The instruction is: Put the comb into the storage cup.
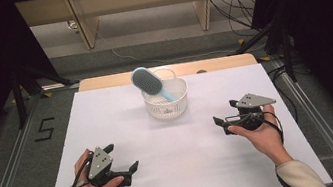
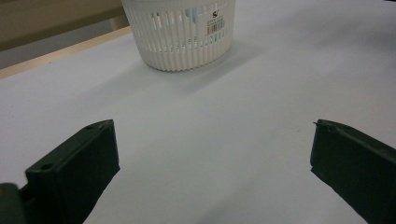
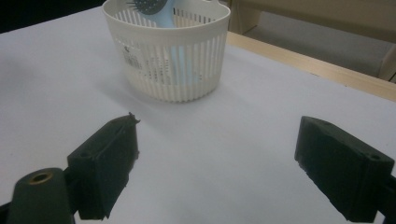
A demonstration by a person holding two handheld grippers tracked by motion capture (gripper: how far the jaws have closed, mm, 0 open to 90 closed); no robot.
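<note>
The hairbrush (image 1: pixel 151 82) stands inside the white slatted basket (image 1: pixel 179 102) at the far middle of the white surface (image 1: pixel 186 166). Its pale blue handle goes down into the basket and its grey bristle head rises above the rim. In the high view the long axis runs on a slant: the handle end sits low toward the basket's right side, and the head leans up and out over the far-left rim. The bristle face is turned upward, toward the camera. In the right gripper view the brush (image 3: pixel 159 9) shows again, handle visible through the slats of the basket (image 3: pixel 196 70), head cut off by the top edge. In the left gripper view the basket (image 2: pixel 182 46) bears a barcode label on its wall.

The left gripper (image 1: pixel 125 156) is held low over the near-left part of the surface, fingers (image 2: pixel 74 172) spread wide apart with nothing between them. The right gripper (image 1: pixel 226 116) is held over the right part of the surface, likewise with fingers (image 3: pixel 105 163) spread wide and holding nothing. Both grippers are well apart from the basket, and each points roughly toward it. Neither touches the brush.
</note>
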